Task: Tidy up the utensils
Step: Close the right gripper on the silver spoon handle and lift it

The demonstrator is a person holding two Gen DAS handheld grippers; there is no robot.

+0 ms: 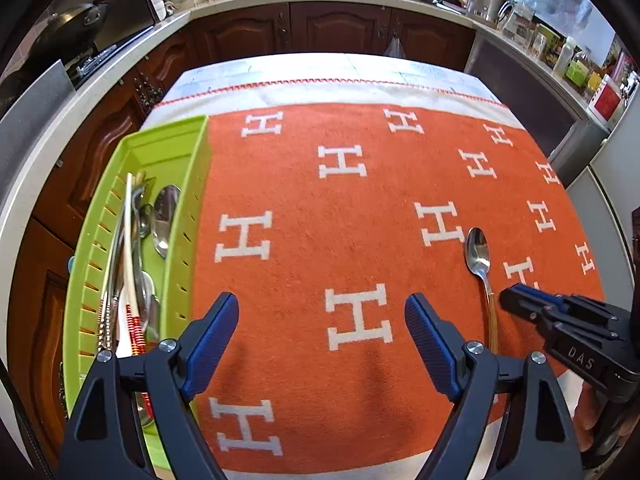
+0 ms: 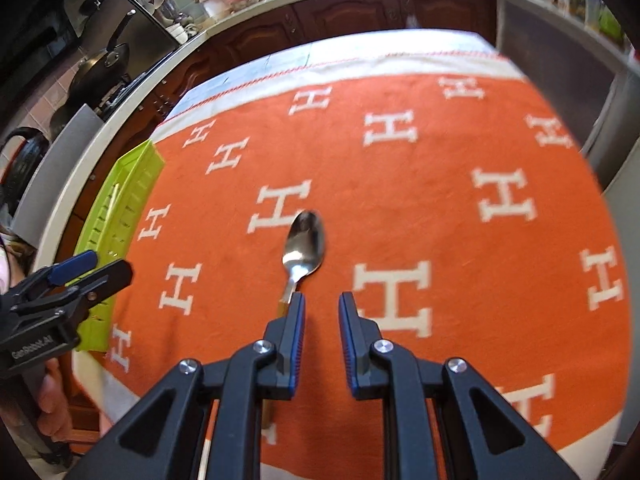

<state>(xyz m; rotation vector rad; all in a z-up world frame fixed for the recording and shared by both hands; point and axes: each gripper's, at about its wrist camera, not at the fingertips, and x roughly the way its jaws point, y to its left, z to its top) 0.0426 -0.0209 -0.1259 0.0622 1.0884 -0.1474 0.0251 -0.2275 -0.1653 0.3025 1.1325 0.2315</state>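
While lying flat on the orange blanket (image 1: 320,240) with white H letters, one loose spoon (image 2: 305,240): polished steel bowl, narrow steel neck, golden-brown handle. Bowl pointing toward 12 o'clock in the right wrist view, handle running back toward 6 o'clock under the gripper's left finger. Spotted again in the left wrist view at about 3 o'clock (image 1: 480,264), well apart from the tray.

Right hand-held gripper (image 2: 322,304): jaws parted by a narrow gap, nothing between them, left finger just over the spoon's handle; contact not clear. Left hand-held gripper (image 1: 322,312): jaws spread wide, holding nothing, above bare blanket.

Count: one spoon loose on the blanket. One lime-green slotted tray (image 1: 188,148) at the bench's left edge, 9 o'clock in the left wrist view. Inside it, a bundle of utensils (image 1: 136,260): at least two steel spoon bowls visible, one long white handle, some red-and-white patterned handles; exact total not countable, pieces overlapping.

Dark wooden cabinets (image 1: 336,28) behind the bench at 12 o'clock.
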